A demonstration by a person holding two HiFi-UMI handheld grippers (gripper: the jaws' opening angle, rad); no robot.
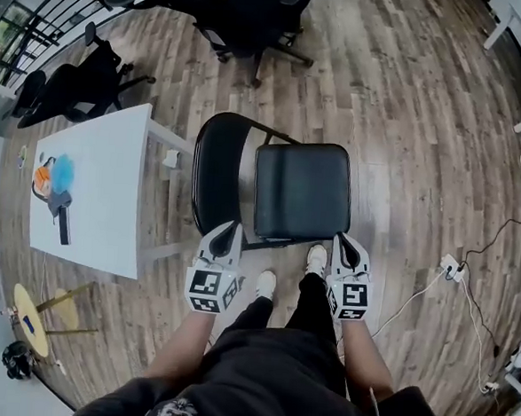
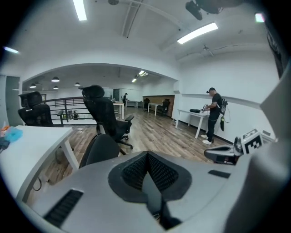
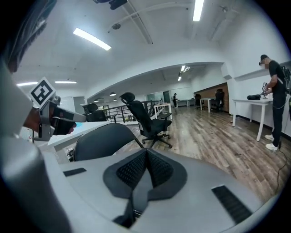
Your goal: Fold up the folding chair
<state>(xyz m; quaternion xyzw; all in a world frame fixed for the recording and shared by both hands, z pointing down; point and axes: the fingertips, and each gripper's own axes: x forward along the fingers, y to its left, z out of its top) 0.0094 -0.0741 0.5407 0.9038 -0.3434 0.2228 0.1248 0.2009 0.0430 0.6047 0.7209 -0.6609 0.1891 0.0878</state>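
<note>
In the head view, the folding chair (image 1: 302, 192) is seen standing unfolded just before the person's feet. The left gripper (image 1: 225, 238) and right gripper (image 1: 341, 244) are held by the seat's two near corners, presumably so that the seat can be tipped up evenly. In the left gripper view, the jaws are shown pressed together on nothing, with the backrest (image 2: 101, 149) beyond them. In the right gripper view, the jaws are likewise clenched and empty; nothing is grasped yet.

head: overhead, steeply down | tool cams: low, close, forward | shared: folding chair (image 1: 302, 192)
</note>
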